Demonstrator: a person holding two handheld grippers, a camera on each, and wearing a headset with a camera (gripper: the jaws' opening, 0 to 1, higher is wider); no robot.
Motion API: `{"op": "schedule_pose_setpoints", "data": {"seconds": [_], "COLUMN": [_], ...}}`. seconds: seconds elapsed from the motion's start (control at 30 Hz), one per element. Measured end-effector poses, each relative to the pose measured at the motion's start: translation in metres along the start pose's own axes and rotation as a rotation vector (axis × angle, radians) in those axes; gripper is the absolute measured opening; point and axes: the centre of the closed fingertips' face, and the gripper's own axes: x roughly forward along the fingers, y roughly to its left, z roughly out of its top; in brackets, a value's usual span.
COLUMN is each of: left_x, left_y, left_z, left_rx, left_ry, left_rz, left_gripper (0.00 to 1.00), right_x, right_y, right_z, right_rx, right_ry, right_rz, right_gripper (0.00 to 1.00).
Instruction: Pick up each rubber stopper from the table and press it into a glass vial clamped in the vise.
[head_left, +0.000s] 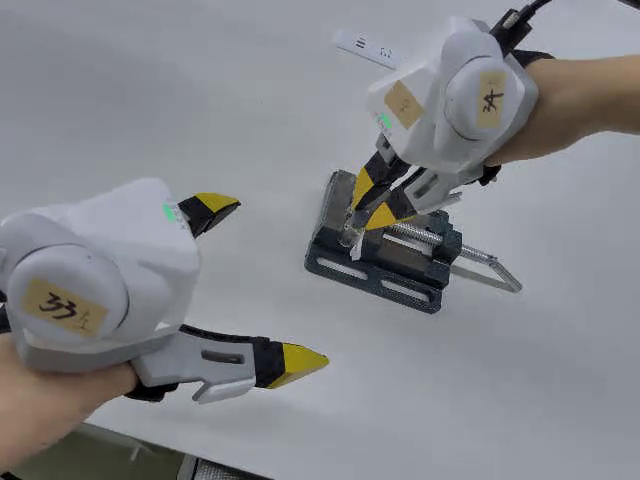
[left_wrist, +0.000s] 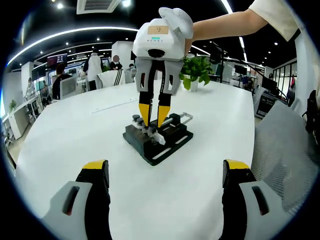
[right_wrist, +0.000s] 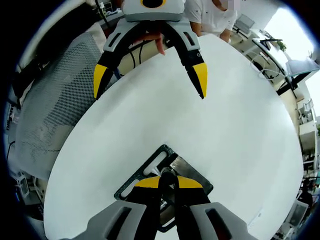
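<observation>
All views toward the vise

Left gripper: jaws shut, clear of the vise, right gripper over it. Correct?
No. The left gripper's jaws stand wide open, as the left gripper view shows. It is clear of the vise, with the right gripper over it.

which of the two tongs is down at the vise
The right tongs: jaws drawn in on a dark rubber stopper right above the vise. The left tongs hang wide open over bare table, well away from it.
</observation>
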Motion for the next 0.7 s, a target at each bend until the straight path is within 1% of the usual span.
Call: {"op": "schedule_pose_setpoints", "data": {"seconds": [0.03,0.07,0.1,0.17,0.2,0.23,0.27,0.33,0.4,0.53,0.57,0.6,0.7], "left_x": [0.0002,0.0004,0.0006,0.0014,0.0021,0.0025,0.0029,0.0034,0.0038,0.0042,0.0041,0.004,0.004], "left_y": [-0.0002,-0.0003,-0.0004,-0.0002,-0.0009,-0.0013,-0.0017,-0.0023,-0.0024,-0.003,-0.003,-0.0029,-0.0036], "left_z": [0.0004,0.0004,0.0006,0.0003,0.0,0.0,-0.0001,0.0006,0.0007,0.0,0.0001,-0.0001,-0.001], "left_rx": [-0.001,-0.002,-0.003,-0.004,-0.006,-0.005,-0.004,-0.004,-0.005,-0.004,-0.005,-0.007,-0.008], "left_ry": [-0.002,-0.002,-0.003,-0.005,-0.005,-0.004,-0.004,-0.007,-0.008,-0.006,-0.007,-0.008,-0.007], "left_rz": [0.0,0.0,0.0,-0.001,-0.003,-0.004,-0.005,-0.006,-0.006,-0.009,-0.008,-0.007,-0.009], "left_gripper": [0.93,0.93,0.93,0.93,0.93,0.93,0.93,0.93,0.93,0.93,0.92,0.92,0.92], "right_x": [0.0002,0.0003,0.0009,0.0013,0.0012,0.0015,0.0015,0.002,0.0023,0.0032,0.0032,0.0032,0.0026], "right_y": [-0.0004,-0.0006,-0.0015,-0.0014,-0.0025,-0.0029,-0.0025,-0.0034,-0.0022,-0.0012,-0.0026,-0.0028,-0.0014], "right_z": [-0.0007,-0.0011,-0.0017,-0.0027,-0.0031,-0.0035,-0.0037,-0.0019,-0.0018,0.0,0.0002,0.0002,-0.0001], "right_rx": [0.041,0.064,0.071,0.142,0.129,0.153,0.196,0.204,0.259,0.287,0.314,0.326,0.318], "right_ry": [-0.001,0.0,-0.001,-0.006,-0.008,-0.011,-0.013,-0.007,0.007,0.031,0.035,0.036,0.034], "right_rz": [-0.009,-0.016,-0.021,-0.031,-0.026,-0.025,-0.02,-0.016,-0.009,-0.004,-0.009,-0.011,-0.015], "right_gripper": [0.04,0.03,0.03,0.03,0.03,0.03,0.03,0.03,0.03,0.03,0.03,0.03,0.04]}}
